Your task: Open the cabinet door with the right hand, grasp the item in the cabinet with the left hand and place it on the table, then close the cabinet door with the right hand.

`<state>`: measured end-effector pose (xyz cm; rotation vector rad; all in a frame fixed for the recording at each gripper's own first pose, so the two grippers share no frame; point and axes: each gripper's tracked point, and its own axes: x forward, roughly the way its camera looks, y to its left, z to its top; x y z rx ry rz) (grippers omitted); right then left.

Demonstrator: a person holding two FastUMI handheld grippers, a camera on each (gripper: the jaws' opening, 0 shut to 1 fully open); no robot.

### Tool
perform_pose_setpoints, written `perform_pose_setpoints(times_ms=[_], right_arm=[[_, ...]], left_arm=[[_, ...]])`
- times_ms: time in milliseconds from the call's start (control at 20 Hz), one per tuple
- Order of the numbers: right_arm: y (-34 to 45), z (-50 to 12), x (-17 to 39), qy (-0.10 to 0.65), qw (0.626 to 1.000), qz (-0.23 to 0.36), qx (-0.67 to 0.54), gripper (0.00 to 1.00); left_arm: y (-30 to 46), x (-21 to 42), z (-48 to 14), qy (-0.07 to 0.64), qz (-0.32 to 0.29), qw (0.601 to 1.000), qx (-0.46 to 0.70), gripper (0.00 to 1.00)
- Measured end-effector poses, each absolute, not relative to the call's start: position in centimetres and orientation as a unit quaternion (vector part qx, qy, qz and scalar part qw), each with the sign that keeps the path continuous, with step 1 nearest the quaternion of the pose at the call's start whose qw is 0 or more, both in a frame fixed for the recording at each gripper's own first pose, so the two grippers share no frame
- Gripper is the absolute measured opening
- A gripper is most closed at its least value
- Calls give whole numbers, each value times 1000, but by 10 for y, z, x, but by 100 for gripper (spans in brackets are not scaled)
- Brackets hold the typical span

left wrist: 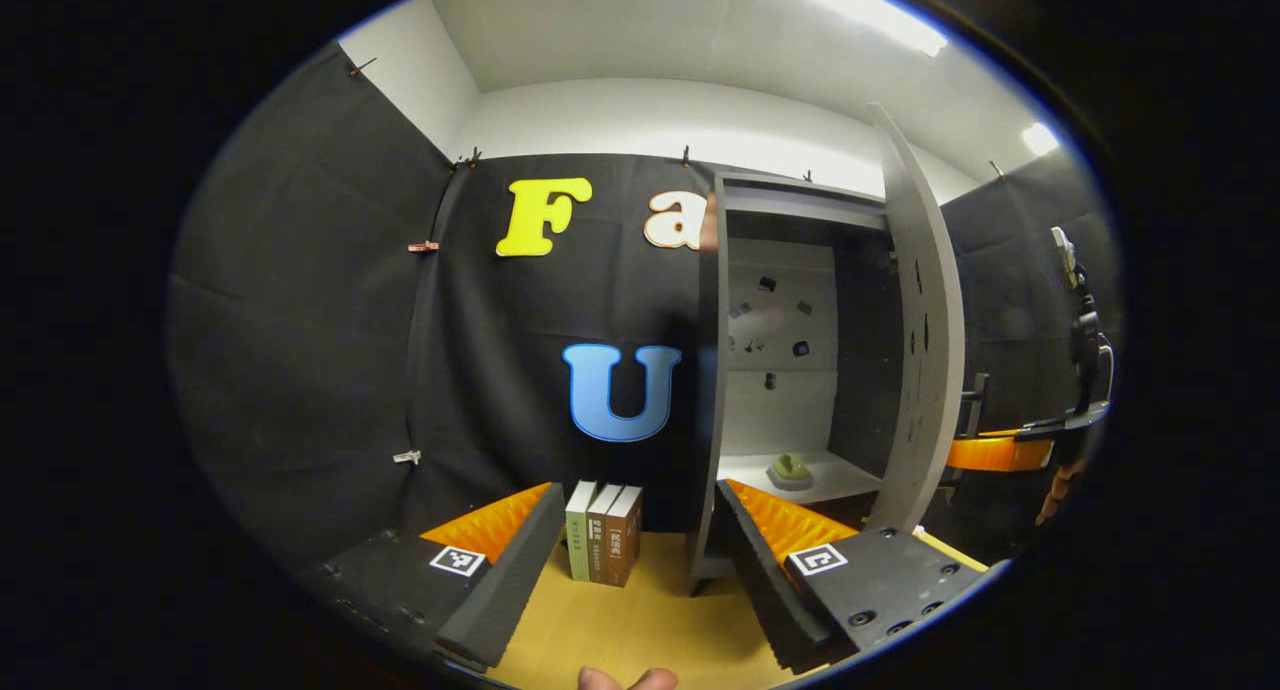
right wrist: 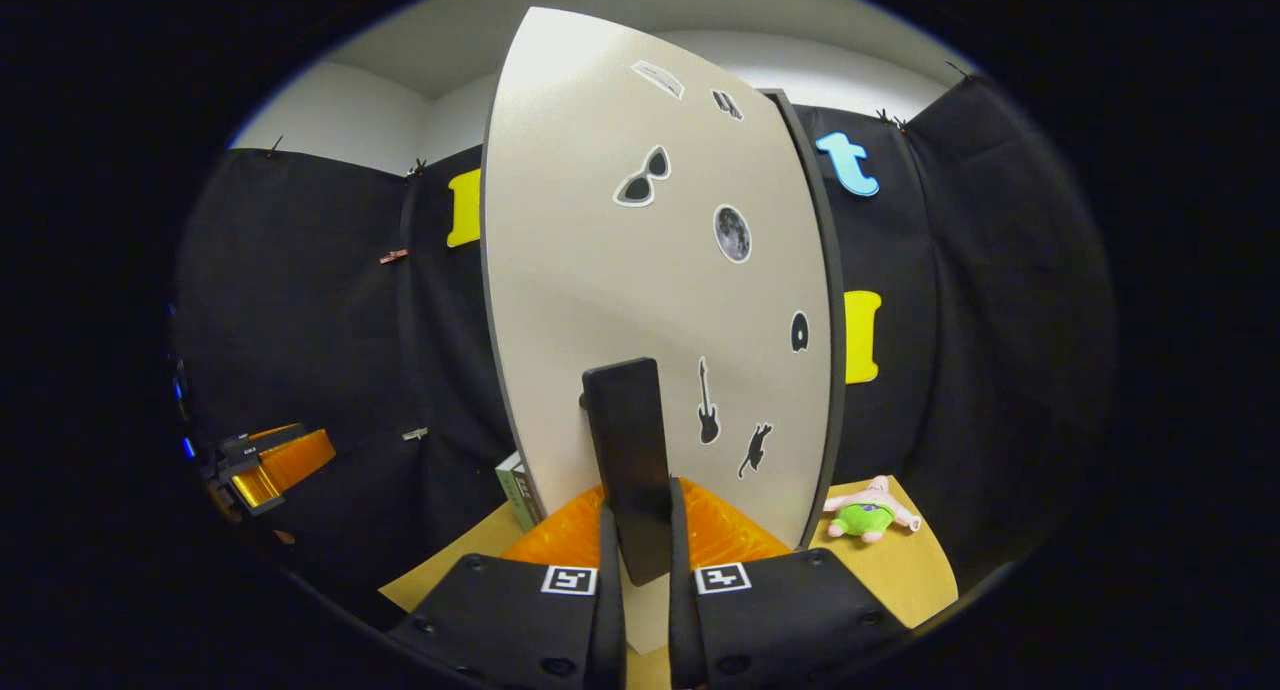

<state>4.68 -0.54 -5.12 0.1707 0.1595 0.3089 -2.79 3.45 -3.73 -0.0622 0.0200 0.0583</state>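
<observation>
Cabinet door [right wrist: 650, 270] open; right gripper [right wrist: 640, 540] clamps handle [right wrist: 630, 460]; left gripper [left wrist: 640, 540] wide.

Seen from the left gripper view: cabinet [left wrist: 800, 370] standing on the worktop [left wrist: 640, 620] against the back wall, right of centre, door [left wrist: 925, 340] swung out on the right side. Inside, on the bottom shelf [left wrist: 850, 475], a small item [left wrist: 790, 470]. Left of the cabinet, three books [left wrist: 603, 532] upright on the worktop, side by side, close to the wall. Left gripper [left wrist: 640, 560] in front, fingers spread either side of the books and the cabinet's left edge. Right gripper [left wrist: 1000, 453] beyond the door, to its right.

Seen from the right gripper view: door handle [right wrist: 630, 460] between the fingers of the right gripper. Plush toy [right wrist: 866, 512] lying on the worktop, right of the door. Books at the door's lower left edge.
</observation>
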Motion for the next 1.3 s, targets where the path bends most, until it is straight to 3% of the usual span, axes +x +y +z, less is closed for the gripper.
perform_pose_setpoints(times_ms=[550, 600, 650, 800, 1050, 1100, 1150, 1300], right_arm=[[-79, -47, 32, 78, 993, 50, 67, 19], [-89, -48, 31, 78, 994, 39, 67, 15], [-99, -48, 31, 79, 994, 30, 65, 19], [-113, -43, 29, 67, 996, 10, 52, 19], [-178, -31, 28, 45, 997, -51, 22, 13], [-182, -30, 25, 43, 997, -54, 27, 20], [-182, -29, 23, 43, 997, -47, 37, 12], [-176, -29, 21, 47, 997, -19, 63, 13]], left_arm=[[7, -24, -36, 13, -7, 999, -31, 95], [5, -23, -37, 15, -9, 999, -32, 95], [4, -21, -36, 15, -12, 999, -32, 95], [-8, -18, -36, 17, -19, 999, -35, 95], [-34, -9, -32, 21, -31, 999, -39, 94], [-39, -6, -31, 21, -31, 999, -37, 94], [-45, -3, -30, 22, -33, 999, -35, 94], [-65, 12, -31, 26, -40, 998, -29, 94]])
